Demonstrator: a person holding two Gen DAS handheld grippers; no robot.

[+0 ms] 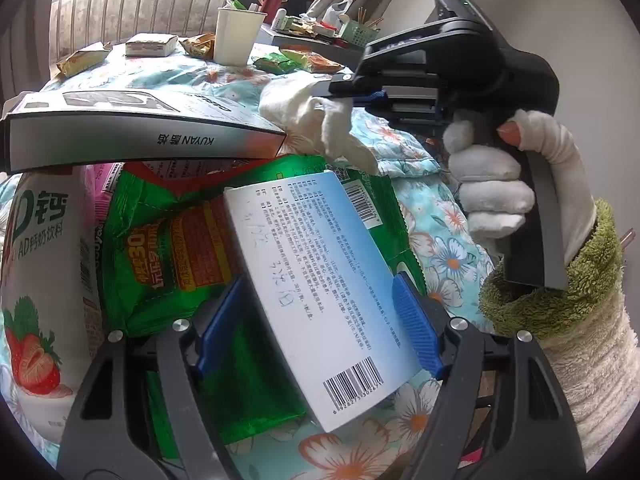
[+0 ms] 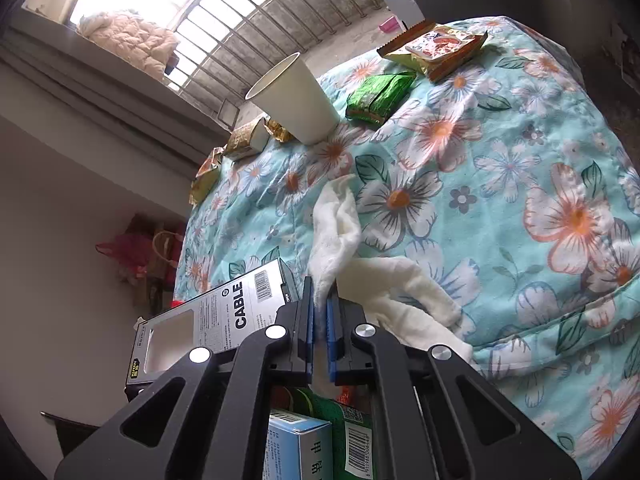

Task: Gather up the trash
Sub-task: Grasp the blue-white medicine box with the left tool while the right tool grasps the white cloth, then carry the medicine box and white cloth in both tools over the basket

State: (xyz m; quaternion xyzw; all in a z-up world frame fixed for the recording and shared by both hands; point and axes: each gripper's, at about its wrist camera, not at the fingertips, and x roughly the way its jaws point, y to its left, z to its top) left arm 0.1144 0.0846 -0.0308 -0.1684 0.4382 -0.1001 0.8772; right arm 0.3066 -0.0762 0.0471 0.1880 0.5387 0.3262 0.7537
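Between the left gripper's (image 1: 320, 316) blue ribbed fingers (image 1: 416, 320) lies a flat white-and-pale-blue printed carton (image 1: 320, 280) with barcodes; the pads stand at its two long edges, holding it across its width. Under the carton and to the left of those fingers is a crumpled green foil snack bag (image 1: 160, 232) with an orange panel, and further left a white drink pouch with a strawberry picture (image 1: 40, 280). Just beyond the bag, above the left finger, a grey-and-white flat cable box printed KUYAN (image 1: 140, 128) rests on top of the pile. All of this sits on a turquoise floral quilt (image 1: 440, 248).

The right gripper (image 2: 320, 320) has its blue fingers (image 2: 331, 332) drawn narrow, pinching a crumpled white tissue-like cloth (image 2: 340, 232), which trails onto the quilt ahead of and to the right of the fingertips. From the left wrist camera this gripper shows held in a white-gloved hand (image 1: 500, 184). Left of its fingers is the cable box; below them show the carton and the green bag.

Farther ahead of both grippers stands a white paper cup (image 2: 292, 100), upright on the quilt. Right of it lies a small green foil packet (image 2: 380, 96), beyond that a yellow snack wrapper with a red picture (image 2: 436, 48). Left of the cup are gold-brown wrappers (image 2: 244, 140). Beyond the quilt's edge runs a barred window railing (image 2: 260, 28).
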